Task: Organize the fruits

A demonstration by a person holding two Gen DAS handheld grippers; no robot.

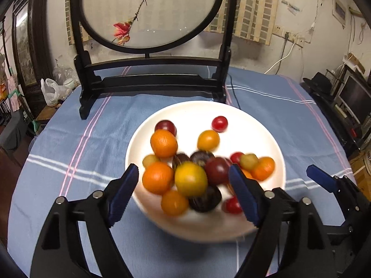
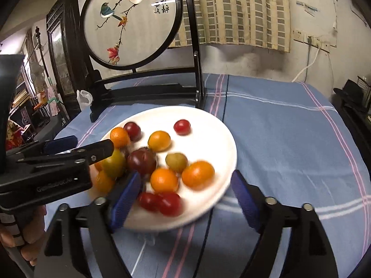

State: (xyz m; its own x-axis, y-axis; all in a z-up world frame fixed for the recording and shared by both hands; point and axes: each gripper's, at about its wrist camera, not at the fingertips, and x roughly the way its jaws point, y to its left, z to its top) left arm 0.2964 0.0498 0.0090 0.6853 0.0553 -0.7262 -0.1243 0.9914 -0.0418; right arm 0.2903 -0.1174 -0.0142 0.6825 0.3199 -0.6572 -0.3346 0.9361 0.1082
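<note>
A white plate (image 1: 262, 125) on the blue tablecloth holds several small fruits: orange ones (image 1: 163, 143), dark purple ones (image 1: 216, 170), red ones (image 1: 219, 123) and a yellow one (image 1: 190, 178). My left gripper (image 1: 184, 194) is open, its blue pads either side of the near fruits, above the plate's near rim. My right gripper (image 2: 185, 199) is open over the plate's (image 2: 215, 129) near right rim, with two red fruits (image 2: 162, 202) between its fingers. The left gripper also shows in the right wrist view (image 2: 76, 148), at the plate's left side. The near fruits are blurred.
A black wooden stand with a round painted screen (image 1: 150, 11) stands on the table behind the plate. A white plastic bag (image 1: 52, 91) lies at the far left edge. A dark cable (image 1: 234, 95) runs from the stand past the plate. Blue cloth (image 2: 289, 139) spreads right of the plate.
</note>
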